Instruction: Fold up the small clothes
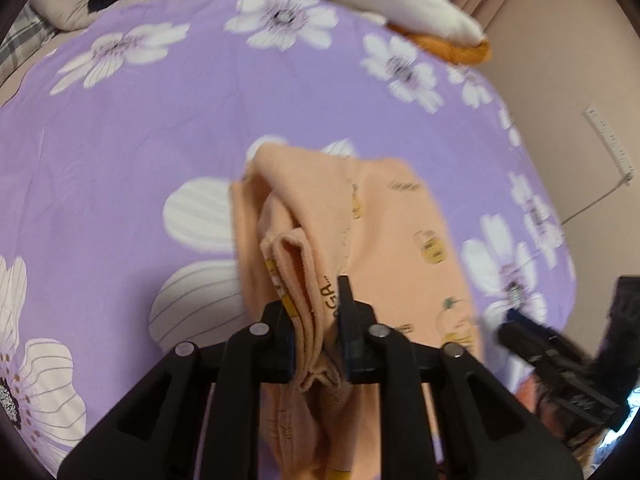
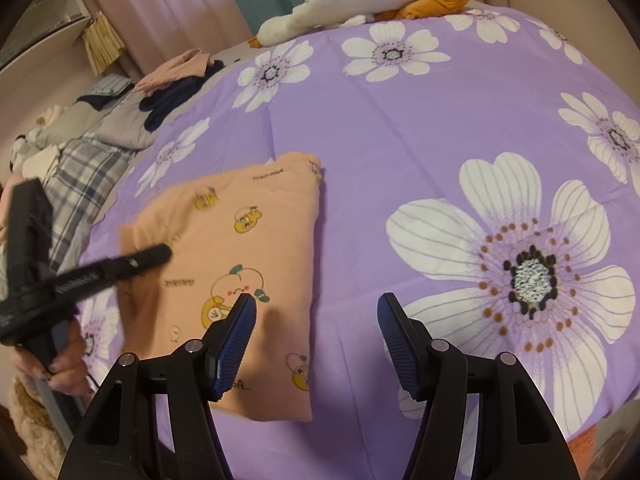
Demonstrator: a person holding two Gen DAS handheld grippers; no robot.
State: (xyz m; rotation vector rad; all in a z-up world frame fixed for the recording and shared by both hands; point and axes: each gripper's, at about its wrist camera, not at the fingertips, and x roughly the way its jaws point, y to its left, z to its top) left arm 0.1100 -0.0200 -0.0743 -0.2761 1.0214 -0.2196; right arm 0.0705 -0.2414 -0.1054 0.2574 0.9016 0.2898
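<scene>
Left wrist view shows my left gripper [image 1: 316, 320] pinching a bunched fold of the soft peach cloth with little cartoon pictures [image 1: 400, 248], low in the middle of the frame. It lies on the purple bedsheet with big white flowers [image 1: 160, 128]. My right gripper [image 2: 316, 344] stands wide open, holding nothing, just above the sheet

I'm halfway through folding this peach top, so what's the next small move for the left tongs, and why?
Probably carry the pinched edge across the top and lay it flat. The left tongs grip a bunched fold of its fabric, lifted off the bedspread, while the right tongs stand open and empty.
</scene>
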